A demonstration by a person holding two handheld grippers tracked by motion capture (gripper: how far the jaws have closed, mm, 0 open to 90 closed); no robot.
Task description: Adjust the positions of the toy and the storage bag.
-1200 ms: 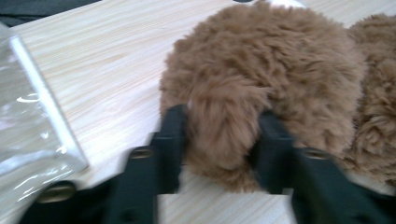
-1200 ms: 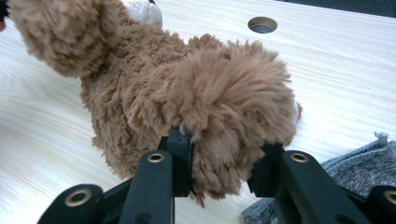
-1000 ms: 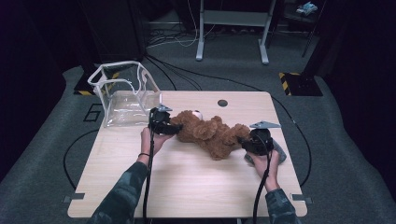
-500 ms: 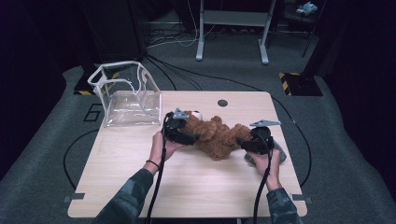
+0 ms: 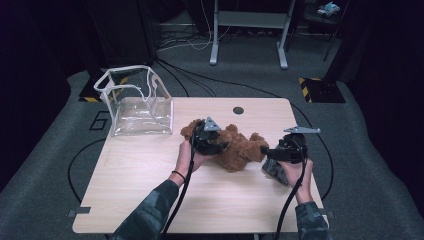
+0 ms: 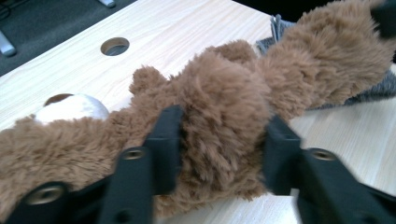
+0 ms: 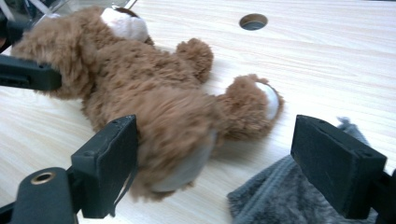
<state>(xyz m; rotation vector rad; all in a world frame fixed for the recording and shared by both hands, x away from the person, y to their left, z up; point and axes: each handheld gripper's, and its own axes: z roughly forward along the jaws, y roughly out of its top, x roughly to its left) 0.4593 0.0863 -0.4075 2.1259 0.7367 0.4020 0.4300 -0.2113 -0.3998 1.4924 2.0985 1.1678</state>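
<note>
A brown teddy bear point(image 5: 240, 147) lies on its side in the middle of the wooden table point(image 5: 150, 195). My left gripper point(image 5: 212, 142) sits over its upper body. In the left gripper view the jaws have just been closing, and both pads press into the bear's fur point(image 6: 219, 93), so the left gripper point(image 6: 222, 149) is shut on it. My right gripper point(image 5: 272, 152) is at the bear's legs. Its jaws have just been opening and the right gripper point(image 7: 224, 158) stands wide. The bear's foot point(image 7: 182, 158) lies against the left pad, clear of the other.
A grey fuzzy cloth point(image 5: 272, 171) lies under my right hand, beside the bear's feet point(image 7: 280, 196). A clear plastic bag point(image 5: 137, 105) with white trim stands open at the table's far left corner. A round cable hole point(image 5: 238, 110) is in the far edge.
My left gripper has moved right from the bear's head end onto its body and closed on the fur. The right gripper stayed by the legs.
</note>
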